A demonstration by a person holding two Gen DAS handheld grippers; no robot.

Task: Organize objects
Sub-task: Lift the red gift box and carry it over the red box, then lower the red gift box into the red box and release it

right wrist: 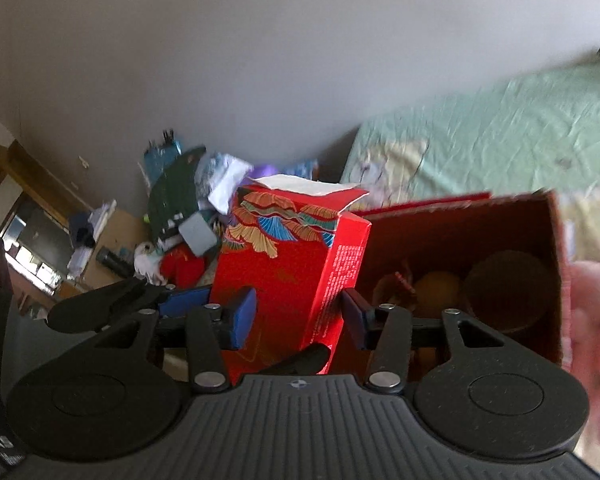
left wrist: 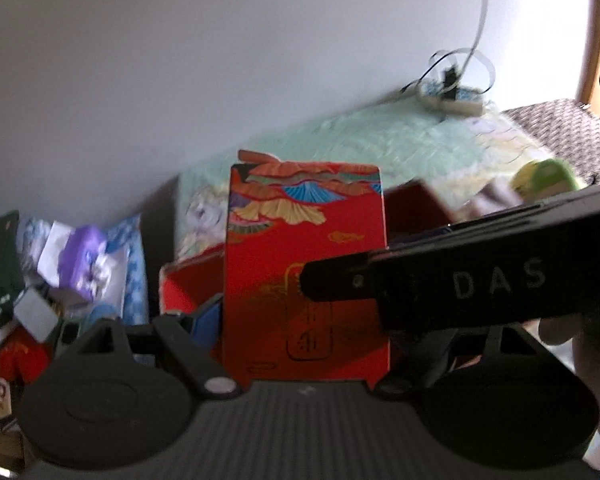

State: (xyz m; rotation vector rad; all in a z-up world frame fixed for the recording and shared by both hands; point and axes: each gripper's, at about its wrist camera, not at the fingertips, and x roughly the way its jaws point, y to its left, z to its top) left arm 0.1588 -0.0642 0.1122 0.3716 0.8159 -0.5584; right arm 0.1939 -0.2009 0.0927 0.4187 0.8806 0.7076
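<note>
Risk: I reckon the red carton [right wrist: 288,280] could tip or twist out, as its top flap is open and my R fingers [right wrist: 244,318] look apart from its walls.
Look: tall red box w/ gold, blue fan print, white flap up top.
Where: upright btw both grippers, beside the open red box [right wrist: 480,264] on the bed [right wrist: 500,128].
L gripper [left wrist: 300,320]: fingers wide around the carton; contact unclear, can't tell grip.
R gripper [right wrist: 298,318]: fingers astride it, not pressing.

Dim daylight, brightest at the left wrist view's right edge. Heavy fisheye bending, dark corner vignette. Motion blur smears the green bedsheet [right wrist: 500,128] and clutter; red box [left wrist: 306,272] fairly sharp.
</note>
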